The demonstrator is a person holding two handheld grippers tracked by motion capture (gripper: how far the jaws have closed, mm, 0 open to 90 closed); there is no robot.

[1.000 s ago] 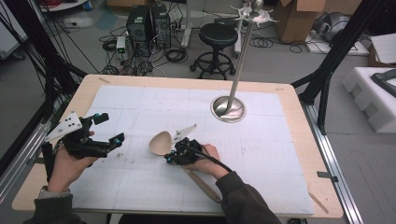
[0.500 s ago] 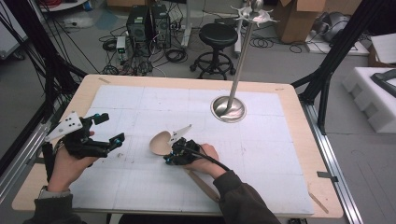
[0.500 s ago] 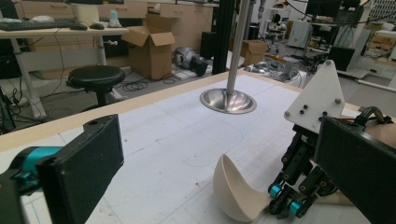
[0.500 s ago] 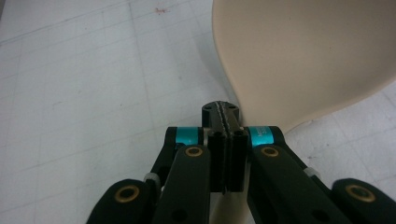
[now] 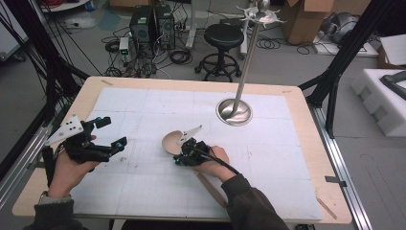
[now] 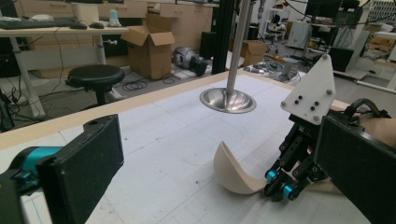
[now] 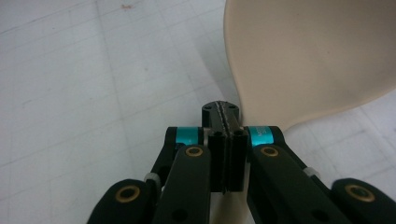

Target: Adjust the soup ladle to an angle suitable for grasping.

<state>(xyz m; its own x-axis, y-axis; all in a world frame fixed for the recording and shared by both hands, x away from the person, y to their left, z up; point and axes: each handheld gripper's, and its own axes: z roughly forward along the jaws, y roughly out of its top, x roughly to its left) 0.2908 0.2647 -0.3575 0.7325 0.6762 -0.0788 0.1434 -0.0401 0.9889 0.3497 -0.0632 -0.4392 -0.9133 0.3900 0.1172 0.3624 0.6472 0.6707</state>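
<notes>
Right gripper (image 5: pixel 184 156): black 2-jaw tool, jaws pressed fully together; in the right gripper view the 2 pads meet along 1 seam with no gap. Whether the seam pinches anything cannot be told. The large beige wooden spoon (image 5: pixel 172 142) has its rounded bowl directly ahead of the closed tips and slightly to their right in that view (image 7: pixel 308 60), the bowl's narrow end running down beside and under the jaws. In the left gripper view the bowl (image 6: pixel 233 170) stands tilted on its edge, hollow side up, touching the right gripper's tips (image 6: pixel 280 186). The spoon's handle passes back beneath the right hand (image 5: pixel 213 160) toward the near table edge.

Left gripper (image 5: pixel 107 132): jaws wide apart, nothing between them; the 2 black pads frame its own view at either side. It is held above the white gridded mat (image 5: pixel 143 115), well to the left of the spoon, touching nothing.

Beyond the right gripper, further up the mat: the round steel base of a tall metal pole stand (image 5: pixel 233 111), well apart from the spoon.
</notes>
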